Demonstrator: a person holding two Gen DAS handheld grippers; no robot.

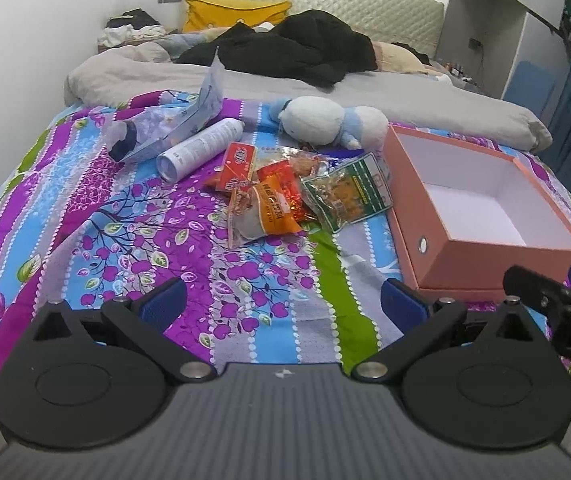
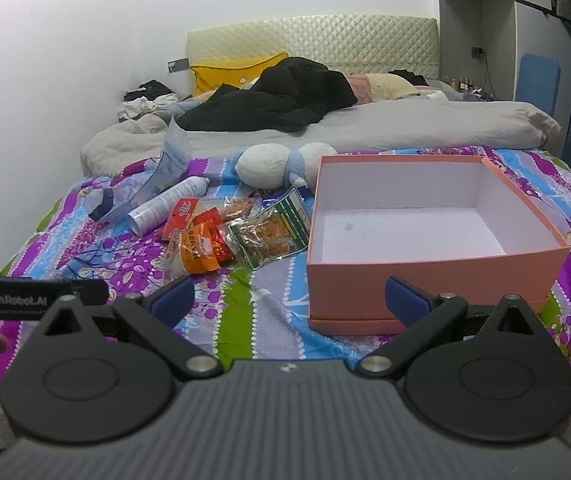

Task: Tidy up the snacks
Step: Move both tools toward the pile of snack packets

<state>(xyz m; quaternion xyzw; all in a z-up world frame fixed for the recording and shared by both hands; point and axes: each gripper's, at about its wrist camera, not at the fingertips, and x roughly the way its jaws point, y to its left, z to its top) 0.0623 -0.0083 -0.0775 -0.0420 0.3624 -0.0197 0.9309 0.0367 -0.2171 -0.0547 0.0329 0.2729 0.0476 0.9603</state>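
Snack packets [image 1: 285, 188] lie in the frame centre, ahead of the left gripper [image 1: 283, 304], nearer than the right gripper [image 2: 289, 304]; both spread, holding nothing.

Purple, blue and green floral striped quilt [image 1: 125, 240], salmon-pink box [image 2: 425, 276] with white inside, orange and green snack packets [image 1: 285, 196], yellow pillow [image 1: 233, 14], white-and-blue plush [image 1: 325, 120].
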